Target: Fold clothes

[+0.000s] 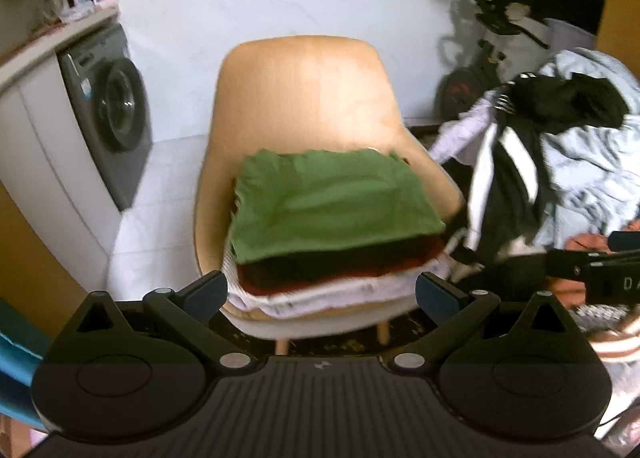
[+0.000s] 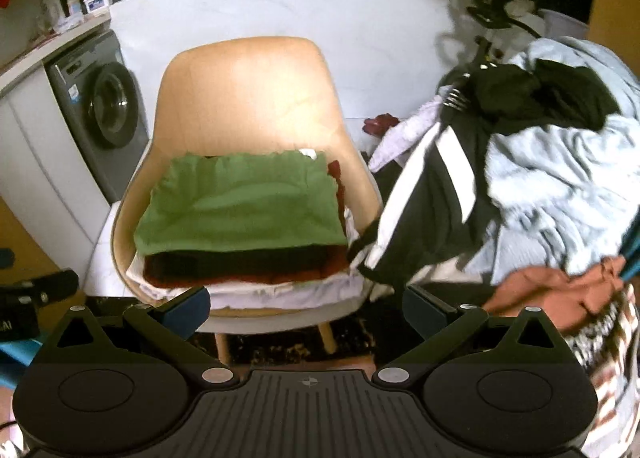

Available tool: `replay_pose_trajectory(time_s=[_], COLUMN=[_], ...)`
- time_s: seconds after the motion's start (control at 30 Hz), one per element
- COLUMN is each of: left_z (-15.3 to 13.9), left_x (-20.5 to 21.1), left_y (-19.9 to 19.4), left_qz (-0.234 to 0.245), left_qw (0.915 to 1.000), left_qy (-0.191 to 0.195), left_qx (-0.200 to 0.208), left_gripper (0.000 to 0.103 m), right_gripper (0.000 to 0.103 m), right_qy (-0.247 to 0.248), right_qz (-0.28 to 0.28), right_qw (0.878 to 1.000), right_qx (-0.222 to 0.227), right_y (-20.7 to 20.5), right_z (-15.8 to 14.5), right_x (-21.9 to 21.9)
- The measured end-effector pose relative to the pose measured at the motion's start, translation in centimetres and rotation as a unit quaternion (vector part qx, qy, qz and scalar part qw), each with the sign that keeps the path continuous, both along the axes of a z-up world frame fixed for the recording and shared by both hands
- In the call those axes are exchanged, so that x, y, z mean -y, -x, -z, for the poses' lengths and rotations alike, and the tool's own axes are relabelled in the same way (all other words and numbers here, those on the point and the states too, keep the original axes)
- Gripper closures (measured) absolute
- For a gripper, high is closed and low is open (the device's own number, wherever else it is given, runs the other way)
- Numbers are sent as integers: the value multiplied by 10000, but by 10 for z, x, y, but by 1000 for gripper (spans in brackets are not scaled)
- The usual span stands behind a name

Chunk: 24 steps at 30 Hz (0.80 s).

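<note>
Both grippers empty, jaws apart. Left gripper sits low center of left wrist view, right gripper low center of right wrist view; both face the chair, not touching anything.

Folded stack on chair seat, mid-frame: green garment on top, dark + red garment under it, white items at the bottom. Stack looks done and squared, edges roughly flush.

Unfolded pile at right of both views: black-and-white striped garment drapes down the pile's left side, its hem close to the chair edge; black garment on top, upper right; light blue fabric bulk beneath; orange-pink piece lower right, near right gripper.

Handling guess: all soft, light, floppy cloth, no stiffness, will sag and bunch when lifted. The striped one looks slick, track-jacket type, could slide between pads. Best hold w/ 2 grippers: pinch a hem or shoulder seam edge, 1 per side, through doubled fabric. Avoid a mid-panel grab; it may drag neighbours off the pile.
</note>
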<state>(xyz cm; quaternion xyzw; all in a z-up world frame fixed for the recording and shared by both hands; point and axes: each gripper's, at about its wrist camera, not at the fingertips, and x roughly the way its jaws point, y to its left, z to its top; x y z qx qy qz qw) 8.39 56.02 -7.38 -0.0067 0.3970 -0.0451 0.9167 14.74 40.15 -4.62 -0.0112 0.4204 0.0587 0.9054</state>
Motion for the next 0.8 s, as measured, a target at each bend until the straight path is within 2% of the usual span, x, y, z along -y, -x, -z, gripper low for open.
replay_pose_trajectory(time_s=[0.23,0.4,0.6,0.8], left_z=[-5,-13,-19,-21], left_x=[-2,10,31,53], left_y=[24,32,41,54], left_qz=[-59,-210,-318,-381], left_qw=[10000,9998,9994,9993], left_qy=[57,15,143,31], left_qx=[13,38,11,-37], left_gripper=[1,1,1,1], right_gripper=[1,1,1,1], right_qy=[75,199,226,37], right_qz=[116,-84,-272,-266], right_qw=[9998,9995,9988,9992], right_qx=[105,211,326,304], right_y=[42,52,63,66], right_z=[-10,-17,-23,-23], right_x=[-3,-4,16,46])
